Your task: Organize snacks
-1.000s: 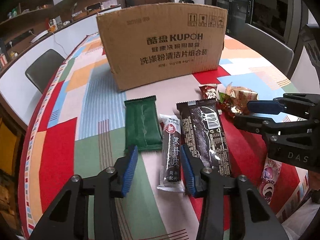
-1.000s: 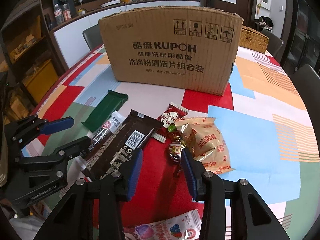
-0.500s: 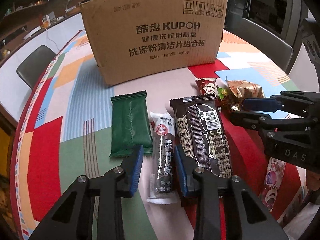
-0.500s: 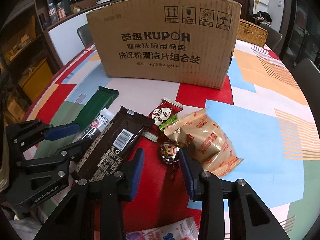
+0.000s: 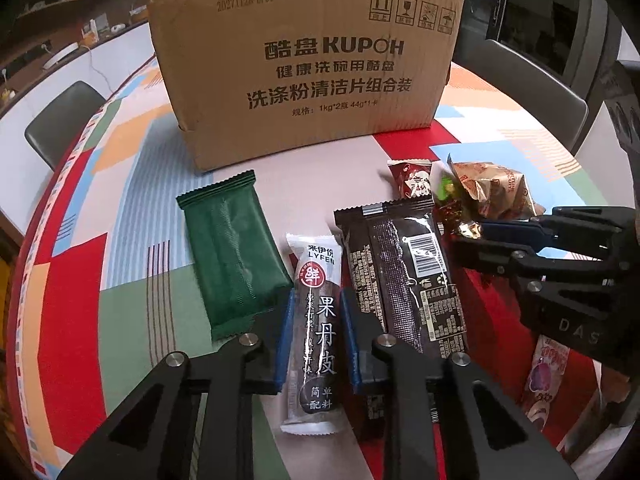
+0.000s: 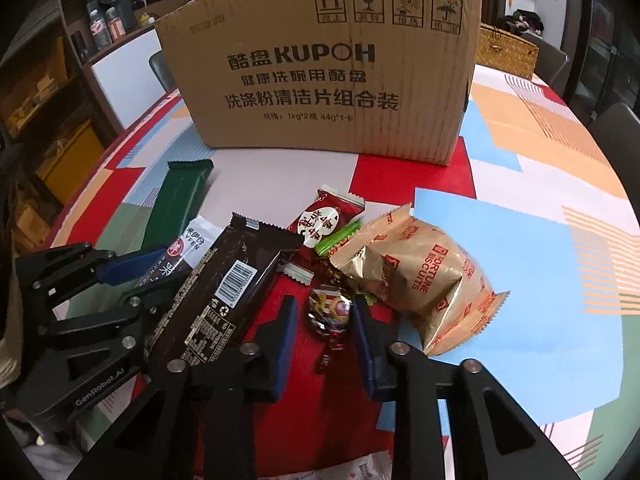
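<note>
Both grippers' blue-padded jaws, standing wide a second ago, are now sitting closed on snacks; behind everything, the large brown cardboard box (image 5: pixel 304 68) printed with black lettering is standing upright on the round table with its red, blue, green and orange patchwork cloth (image 5: pixel 120 216); in front of the box, the long dark-brown wrapped bar with a white barcode (image 5: pixel 404 276) is lying lengthwise, just beside the flat dark-green foil packet (image 5: pixel 236 256) on its left side; to the right, the crinkled gold biscuit bag with red print (image 6: pixel 424 276) is resting near a small red-and-white sachet (image 6: pixel 324 220); the left gripper (image 5: pixel 316 328) is pinching the slim white-and-maroon fruit-leather stick (image 5: pixel 318 312) between its pads, the stick lying flat between green packet and brown bar; the right gripper (image 6: pixel 322 320) is clamping the small shiny foil-wrapped candy (image 6: pixel 332 308), which is sitting on a red patch of cloth just beside the gold bag.
</note>
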Tool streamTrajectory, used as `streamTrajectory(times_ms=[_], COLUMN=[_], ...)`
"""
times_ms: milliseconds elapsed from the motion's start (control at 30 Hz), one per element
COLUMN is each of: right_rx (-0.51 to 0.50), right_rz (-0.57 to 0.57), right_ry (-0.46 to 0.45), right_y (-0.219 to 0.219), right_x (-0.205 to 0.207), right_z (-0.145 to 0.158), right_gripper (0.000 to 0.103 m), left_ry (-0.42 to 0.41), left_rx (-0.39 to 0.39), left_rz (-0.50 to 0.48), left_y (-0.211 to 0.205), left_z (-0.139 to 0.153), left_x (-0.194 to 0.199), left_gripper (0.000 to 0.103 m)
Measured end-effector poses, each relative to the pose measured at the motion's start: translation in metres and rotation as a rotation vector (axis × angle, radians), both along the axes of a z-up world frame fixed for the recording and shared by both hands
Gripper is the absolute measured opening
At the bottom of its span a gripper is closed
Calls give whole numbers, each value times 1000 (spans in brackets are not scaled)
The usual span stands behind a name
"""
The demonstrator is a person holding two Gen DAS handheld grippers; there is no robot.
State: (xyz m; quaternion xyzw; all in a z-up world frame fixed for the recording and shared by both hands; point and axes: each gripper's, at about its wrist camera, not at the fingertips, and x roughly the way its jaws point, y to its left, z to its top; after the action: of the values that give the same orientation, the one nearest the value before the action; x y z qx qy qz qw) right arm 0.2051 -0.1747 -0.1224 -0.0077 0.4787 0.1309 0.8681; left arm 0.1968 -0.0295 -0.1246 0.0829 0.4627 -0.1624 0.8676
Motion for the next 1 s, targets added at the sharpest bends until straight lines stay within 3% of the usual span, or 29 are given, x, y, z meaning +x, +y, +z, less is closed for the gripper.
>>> streamTrajectory(times_ms=[433, 1000], right_rx=[-5, 24], right_rz=[18, 49], right_ry=[-80, -239], right_y=[7, 10], right_x=[-17, -42], right_z=[26, 82], right_gripper=[22, 22], left_ry=[-59, -267], left_rx=[-21, -44], left_rz=[13, 26], left_y=[5, 10], left_z=[23, 98], left_x=[-17, -44], left_gripper=[17, 17])
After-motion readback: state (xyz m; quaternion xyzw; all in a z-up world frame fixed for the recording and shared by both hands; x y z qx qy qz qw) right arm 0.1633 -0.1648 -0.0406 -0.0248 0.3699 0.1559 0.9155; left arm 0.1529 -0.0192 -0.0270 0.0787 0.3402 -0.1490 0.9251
